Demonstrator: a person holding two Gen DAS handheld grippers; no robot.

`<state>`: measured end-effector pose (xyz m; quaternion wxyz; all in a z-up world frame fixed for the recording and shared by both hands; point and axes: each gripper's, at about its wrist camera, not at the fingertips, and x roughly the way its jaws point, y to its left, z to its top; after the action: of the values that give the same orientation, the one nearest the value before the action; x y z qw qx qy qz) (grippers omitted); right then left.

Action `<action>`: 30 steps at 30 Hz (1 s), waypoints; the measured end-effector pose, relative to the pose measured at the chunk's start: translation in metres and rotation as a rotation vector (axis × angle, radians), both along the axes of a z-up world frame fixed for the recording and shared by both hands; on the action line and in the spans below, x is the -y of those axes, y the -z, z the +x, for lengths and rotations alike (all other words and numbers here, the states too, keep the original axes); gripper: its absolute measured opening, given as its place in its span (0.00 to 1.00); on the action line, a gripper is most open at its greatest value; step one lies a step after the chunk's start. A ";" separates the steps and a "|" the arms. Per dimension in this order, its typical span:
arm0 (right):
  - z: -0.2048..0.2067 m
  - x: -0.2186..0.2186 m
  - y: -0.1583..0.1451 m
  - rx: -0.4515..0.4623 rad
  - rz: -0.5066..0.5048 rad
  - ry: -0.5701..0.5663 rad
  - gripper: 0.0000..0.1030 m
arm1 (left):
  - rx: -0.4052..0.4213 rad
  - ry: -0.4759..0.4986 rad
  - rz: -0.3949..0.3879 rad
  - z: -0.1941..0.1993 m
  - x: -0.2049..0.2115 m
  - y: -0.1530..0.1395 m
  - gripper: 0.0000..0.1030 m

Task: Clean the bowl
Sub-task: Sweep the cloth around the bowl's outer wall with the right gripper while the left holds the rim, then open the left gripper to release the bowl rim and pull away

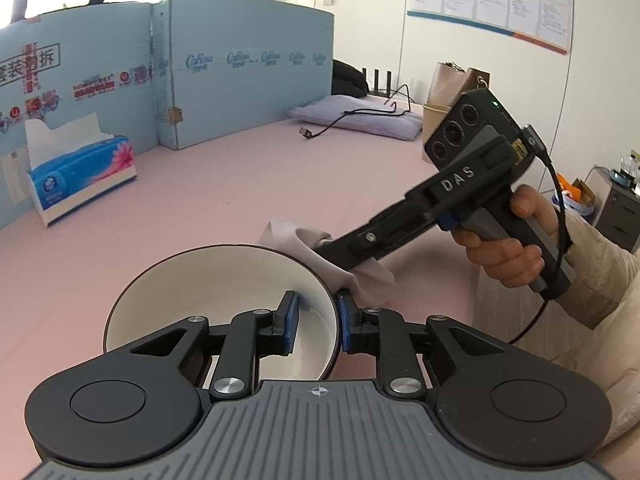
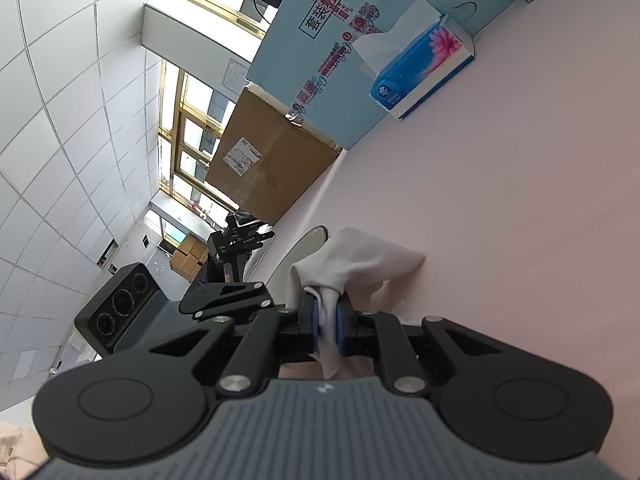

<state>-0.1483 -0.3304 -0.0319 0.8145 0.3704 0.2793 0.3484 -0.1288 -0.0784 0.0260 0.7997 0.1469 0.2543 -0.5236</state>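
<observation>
The left tool (image 1: 318, 318) pinches the glossy white bowl (image 1: 192, 292) by its thin dark rim at 3 o'clock, one blue pad inside, one outside. The right tool (image 2: 328, 322) is clamped on a soft, crumpled grey cloth (image 2: 360, 260) draped over that rim. The bowl is round and sits above the matte pink desk (image 1: 200, 192); a blue tissue box (image 1: 80, 176) stands at 10 o'clock.

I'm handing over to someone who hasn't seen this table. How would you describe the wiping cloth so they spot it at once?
Start at the pink table; near its front edge the left gripper clamps the rim of a white ceramic bowl with a dark rim. At the bowl's far right rim is the pale grey crumpled cloth, pinched in the right gripper. It is soft, unlike the blue tissue box further back.
</observation>
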 end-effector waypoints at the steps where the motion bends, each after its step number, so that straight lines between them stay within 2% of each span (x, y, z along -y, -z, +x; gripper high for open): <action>1: 0.001 0.000 -0.001 0.004 0.001 0.001 0.13 | -0.002 -0.005 -0.006 0.001 0.000 0.000 0.28; 5: 0.003 0.000 -0.007 0.030 0.000 0.015 0.13 | -0.013 -0.026 -0.038 0.005 -0.001 0.002 0.34; 9: 0.001 -0.001 -0.013 0.065 -0.060 0.063 0.13 | -0.039 -0.038 -0.098 0.009 -0.007 0.001 0.38; 11: 0.000 -0.002 -0.017 0.082 -0.090 0.087 0.13 | -0.052 -0.047 -0.129 0.011 -0.011 0.000 0.50; 15: -0.003 -0.003 -0.023 0.117 -0.150 0.136 0.13 | -0.068 -0.067 -0.206 0.013 -0.021 -0.006 0.64; 17: -0.004 -0.004 -0.027 0.134 -0.181 0.160 0.13 | -0.070 -0.086 -0.248 0.014 -0.027 -0.009 0.75; 20: -0.005 -0.005 -0.032 0.160 -0.226 0.196 0.13 | -0.079 -0.113 -0.313 0.014 -0.039 -0.015 0.82; 23: -0.007 -0.006 -0.037 0.186 -0.271 0.232 0.13 | -0.099 -0.177 -0.396 0.016 -0.055 -0.020 0.86; 27: -0.009 -0.007 -0.043 0.221 -0.332 0.281 0.13 | -0.103 -0.331 -0.493 0.017 -0.084 -0.028 0.90; 30: -0.010 -0.008 -0.048 0.247 -0.377 0.317 0.13 | -0.079 -0.481 -0.560 0.015 -0.108 -0.036 1.00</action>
<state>-0.1588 -0.3219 0.0164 0.9413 0.2061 0.1763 0.2009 -0.1135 0.0294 0.0616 0.8988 -0.1619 0.1593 -0.3750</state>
